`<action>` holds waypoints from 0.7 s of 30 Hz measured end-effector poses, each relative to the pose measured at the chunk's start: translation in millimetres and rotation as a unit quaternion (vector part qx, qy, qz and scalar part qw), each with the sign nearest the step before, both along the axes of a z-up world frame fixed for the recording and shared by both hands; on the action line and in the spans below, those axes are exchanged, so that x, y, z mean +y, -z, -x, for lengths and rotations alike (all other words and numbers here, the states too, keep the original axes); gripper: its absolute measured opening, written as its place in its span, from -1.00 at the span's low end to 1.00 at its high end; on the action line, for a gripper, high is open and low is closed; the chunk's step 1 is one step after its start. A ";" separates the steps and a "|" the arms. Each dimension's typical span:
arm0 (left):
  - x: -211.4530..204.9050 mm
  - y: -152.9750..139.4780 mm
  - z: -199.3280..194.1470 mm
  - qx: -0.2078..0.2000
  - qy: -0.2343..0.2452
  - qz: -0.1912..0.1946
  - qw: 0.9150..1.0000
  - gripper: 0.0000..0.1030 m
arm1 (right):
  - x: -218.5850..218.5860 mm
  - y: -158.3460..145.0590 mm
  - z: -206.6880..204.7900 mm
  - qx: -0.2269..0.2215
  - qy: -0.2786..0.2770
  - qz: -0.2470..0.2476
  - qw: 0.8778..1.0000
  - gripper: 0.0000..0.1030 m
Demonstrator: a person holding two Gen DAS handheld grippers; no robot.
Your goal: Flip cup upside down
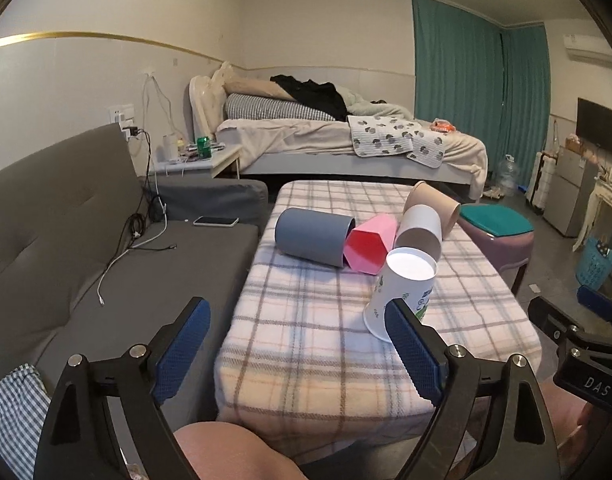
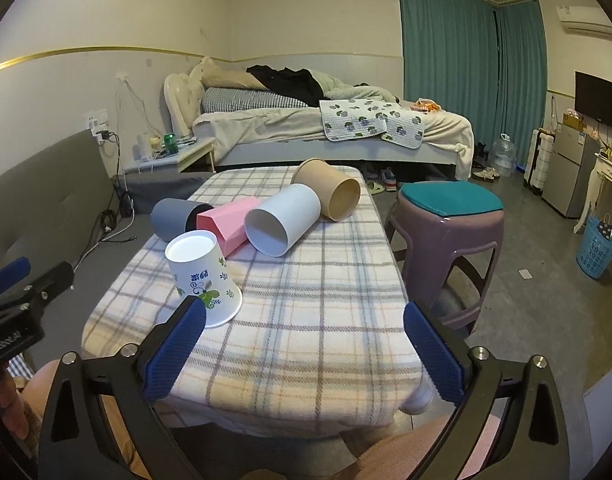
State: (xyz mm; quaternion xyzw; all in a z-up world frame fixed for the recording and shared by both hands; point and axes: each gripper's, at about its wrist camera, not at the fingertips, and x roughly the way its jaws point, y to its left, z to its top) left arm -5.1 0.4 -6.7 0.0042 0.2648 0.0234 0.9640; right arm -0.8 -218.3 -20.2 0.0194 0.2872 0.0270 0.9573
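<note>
A white paper cup with green and blue print (image 1: 398,292) (image 2: 203,276) stands upside down, rim on the plaid cloth, base up. Behind it lie four cups on their sides: grey (image 1: 312,236) (image 2: 171,218), pink (image 1: 368,246) (image 2: 227,226), white (image 1: 420,230) (image 2: 281,218) and tan (image 1: 430,206) (image 2: 330,192). My left gripper (image 1: 297,352) is open and empty at the table's near left edge; its right finger overlaps the paper cup's rim in view. My right gripper (image 2: 306,352) is open and empty over the table's near end.
The small table has a plaid cloth (image 1: 306,340) (image 2: 306,300). A grey sofa (image 1: 85,240) with a phone (image 1: 215,221) and cables is at the left. A purple stool (image 2: 446,236) stands at the right. A bed (image 2: 326,132) is behind.
</note>
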 end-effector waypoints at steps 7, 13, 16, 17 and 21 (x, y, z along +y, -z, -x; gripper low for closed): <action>-5.9 2.0 1.6 0.002 0.001 -0.015 1.000 0.78 | 1.8 -2.1 3.7 -0.011 -0.002 0.002 1.000 1.00; -8.6 1.3 2.3 -0.003 0.001 -0.021 1.000 0.78 | -0.1 -3.0 3.1 -0.013 0.001 -0.003 1.000 1.00; -8.4 1.8 2.0 -0.001 0.003 -0.019 1.000 0.78 | -0.7 -3.1 3.2 -0.013 0.003 -0.003 1.000 1.00; -8.2 1.6 2.3 0.000 0.003 -0.019 1.000 0.78 | -0.6 -3.2 3.5 -0.012 0.003 -0.003 1.000 1.00; -9.2 2.2 2.2 0.002 0.005 -0.020 1.000 0.78 | -0.4 -2.7 3.3 -0.011 0.000 -0.001 1.000 1.00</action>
